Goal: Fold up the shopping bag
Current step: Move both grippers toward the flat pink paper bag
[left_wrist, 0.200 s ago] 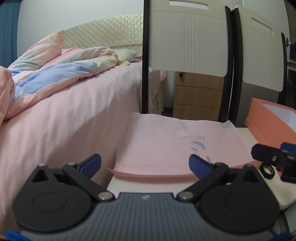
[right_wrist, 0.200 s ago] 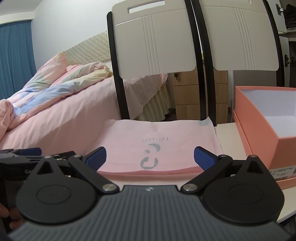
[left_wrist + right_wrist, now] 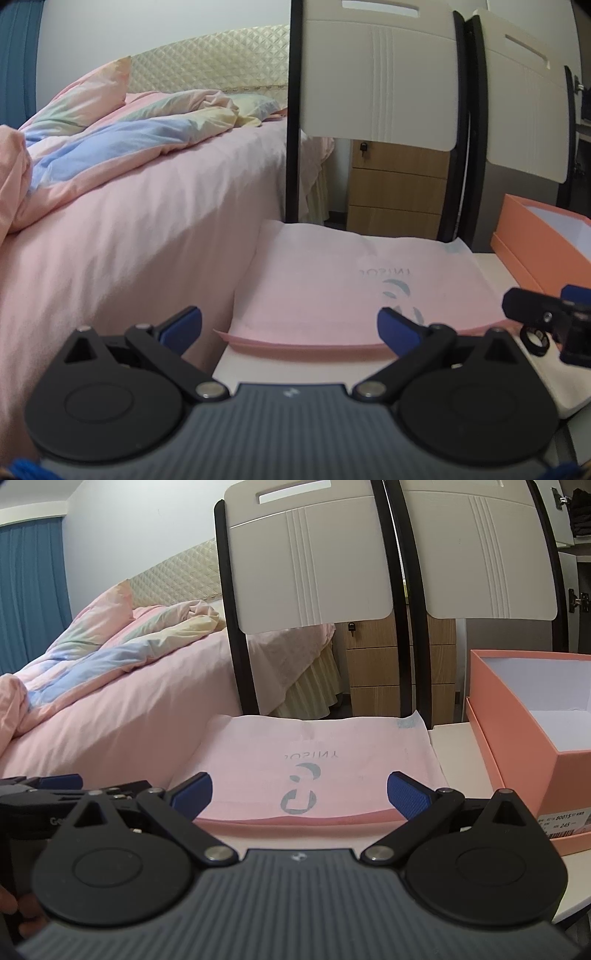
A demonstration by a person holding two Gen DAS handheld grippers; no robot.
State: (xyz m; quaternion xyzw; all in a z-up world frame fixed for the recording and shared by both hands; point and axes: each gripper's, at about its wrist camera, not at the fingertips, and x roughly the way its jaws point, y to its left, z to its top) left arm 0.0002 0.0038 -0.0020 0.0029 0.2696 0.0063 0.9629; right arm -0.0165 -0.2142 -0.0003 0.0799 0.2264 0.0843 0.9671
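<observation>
A pink shopping bag (image 3: 332, 288) lies flat on a white table (image 3: 280, 365), with a grey-blue logo on top; it also shows in the right wrist view (image 3: 314, 757). My left gripper (image 3: 290, 326) is open, just short of the bag's near edge, toward its left corner. My right gripper (image 3: 299, 794) is open and empty, just short of the bag's near edge around its middle. The right gripper's tip shows at the right of the left wrist view (image 3: 546, 317). The left gripper shows at the left of the right wrist view (image 3: 48, 794).
An open orange box (image 3: 532, 738) stands on the table right of the bag. Two white chair backs (image 3: 314, 561) rise behind the table. A bed with pink bedding (image 3: 110, 221) lies close on the left. A wooden drawer unit (image 3: 395, 192) stands behind.
</observation>
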